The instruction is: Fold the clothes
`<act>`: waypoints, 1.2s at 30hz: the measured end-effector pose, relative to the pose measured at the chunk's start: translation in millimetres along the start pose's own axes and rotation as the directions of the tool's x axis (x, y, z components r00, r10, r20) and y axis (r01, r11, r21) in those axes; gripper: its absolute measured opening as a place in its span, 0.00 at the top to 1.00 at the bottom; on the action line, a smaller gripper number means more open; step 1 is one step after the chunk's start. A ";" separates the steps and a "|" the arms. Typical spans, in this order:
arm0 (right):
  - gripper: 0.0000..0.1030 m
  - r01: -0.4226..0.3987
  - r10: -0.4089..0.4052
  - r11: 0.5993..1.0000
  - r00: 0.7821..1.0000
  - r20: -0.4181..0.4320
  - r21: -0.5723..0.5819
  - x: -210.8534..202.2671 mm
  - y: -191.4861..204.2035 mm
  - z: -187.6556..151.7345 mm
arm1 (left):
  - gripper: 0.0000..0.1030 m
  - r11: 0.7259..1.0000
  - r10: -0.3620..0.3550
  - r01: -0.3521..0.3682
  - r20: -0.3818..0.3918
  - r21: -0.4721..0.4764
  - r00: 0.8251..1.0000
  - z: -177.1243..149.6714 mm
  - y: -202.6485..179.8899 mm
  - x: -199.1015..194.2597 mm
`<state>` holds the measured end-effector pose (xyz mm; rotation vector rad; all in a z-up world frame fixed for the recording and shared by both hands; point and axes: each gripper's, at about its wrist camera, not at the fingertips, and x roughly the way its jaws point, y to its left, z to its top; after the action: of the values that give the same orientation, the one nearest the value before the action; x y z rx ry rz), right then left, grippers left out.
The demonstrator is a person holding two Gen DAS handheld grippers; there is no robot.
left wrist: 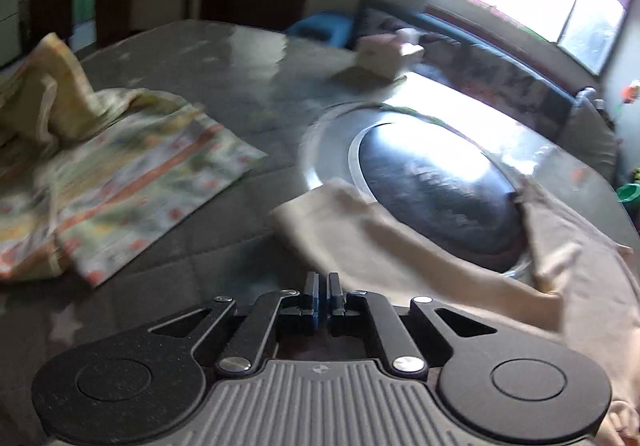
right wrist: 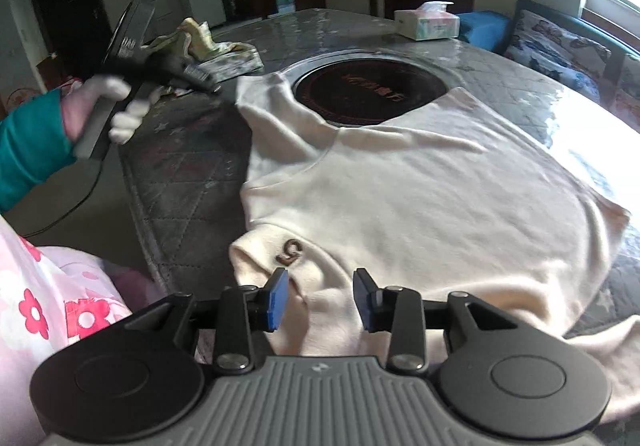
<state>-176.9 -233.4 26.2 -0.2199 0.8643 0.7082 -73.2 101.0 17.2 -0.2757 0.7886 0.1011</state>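
A cream long-sleeved shirt (right wrist: 400,197) lies spread on the grey quilted table (right wrist: 184,173), partly over a round dark hob (right wrist: 370,89). A small brown logo shows near its front edge. My right gripper (right wrist: 320,296) hovers open just above that front edge, with cloth under the gap. In the left wrist view the shirt's sleeve (left wrist: 344,221) lies just beyond my left gripper (left wrist: 323,286), whose jaws are pressed together with nothing visible between them. A gloved hand (right wrist: 120,101) holds the left gripper (right wrist: 200,79) near the sleeve's tip.
A crumpled patterned garment (left wrist: 120,173) lies at the table's left side. A tissue box (right wrist: 426,21) stands at the far edge. A sofa with printed cushions (right wrist: 560,45) runs under the window on the right. A person's pink flowered clothing (right wrist: 48,310) is at the near left.
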 end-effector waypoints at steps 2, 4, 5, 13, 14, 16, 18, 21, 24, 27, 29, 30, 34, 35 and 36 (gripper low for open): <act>0.65 0.025 -0.026 0.999 1.000 0.013 0.023 -5.3 -5.1 -0.2 | 0.88 1.000 0.001 -0.001 0.018 -0.006 1.000 5.9 -0.3 -0.8; 0.65 0.052 -0.054 0.997 0.998 0.025 0.051 -10.0 -11.0 -1.2 | 0.81 1.000 -0.011 0.010 0.040 0.015 0.999 14.5 -6.6 2.1; 0.65 0.070 -0.073 0.995 0.997 0.032 0.068 -12.3 -15.5 -2.3 | 0.75 0.999 -0.021 0.019 0.052 0.032 0.998 19.5 -11.5 4.6; 0.65 0.220 -0.240 0.945 0.969 0.055 0.244 -33.4 -59.1 -22.9 | 0.71 0.968 0.012 -0.016 0.019 0.249 1.000 36.2 -47.5 61.3; 0.65 0.236 -0.258 0.936 0.965 0.055 0.261 -36.8 -64.1 -26.4 | 0.78 0.959 0.035 -0.044 0.037 0.279 0.999 35.1 -50.6 64.6; 0.64 0.274 -0.301 0.916 0.952 0.051 0.292 -42.9 -74.5 -33.8 | 0.83 0.936 0.080 -0.100 0.074 0.338 0.994 33.0 -56.8 71.1; 0.64 0.317 -0.348 0.890 0.937 0.041 0.327 -47.8 -85.9 -41.3 | 0.88 0.928 0.102 -0.128 0.094 0.350 0.990 31.4 -57.2 72.7; 0.64 0.381 -0.418 0.836 0.908 0.009 0.394 -54.5 -106.1 -54.6 | 0.89 0.932 0.117 -0.146 0.106 0.332 0.987 29.6 -53.1 71.1; 0.64 0.441 -0.478 0.781 0.878 -0.032 0.443 -60.3 -124.3 -67.8 | 0.90 0.924 0.138 -0.172 0.122 0.342 0.983 27.0 -52.5 67.6; 0.64 0.509 -0.543 0.717 0.837 -0.076 0.476 -66.2 -144.9 -81.3 | 0.91 0.915 0.170 -0.205 0.128 0.346 0.977 26.0 -52.6 63.7; 0.64 0.536 -0.573 0.673 0.814 -0.099 0.509 -70.4 -160.1 -88.9 | 0.90 0.916 0.176 -0.210 0.128 0.342 0.976 25.8 -50.7 62.0; 0.64 0.540 -0.581 0.654 0.807 -0.105 0.530 -71.7 -167.5 -92.0 | 0.90 0.916 0.179 -0.213 0.129 0.340 0.975 25.7 -49.7 61.2; 0.64 0.530 -0.597 0.576 0.793 -0.122 0.622 -74.0 -198.5 -102.9 | 0.89 0.917 0.190 -0.223 0.130 0.330 0.973 25.3 -45.9 57.7; 0.64 0.529 -0.605 0.559 0.787 -0.122 0.638 -74.3 -202.9 -104.7 | 0.88 0.917 0.193 -0.226 0.130 0.328 0.973 25.1 -44.9 56.9; 0.64 0.542 -0.626 0.541 0.770 -0.123 0.643 -75.5 -204.6 -104.3 | 0.88 0.918 0.195 -0.228 0.130 0.326 0.972 25.1 -44.2 56.3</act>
<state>-141.7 -470.7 -3.9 0.1701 0.8000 -0.2509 -8.0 65.0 3.1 0.1426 0.7253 0.1791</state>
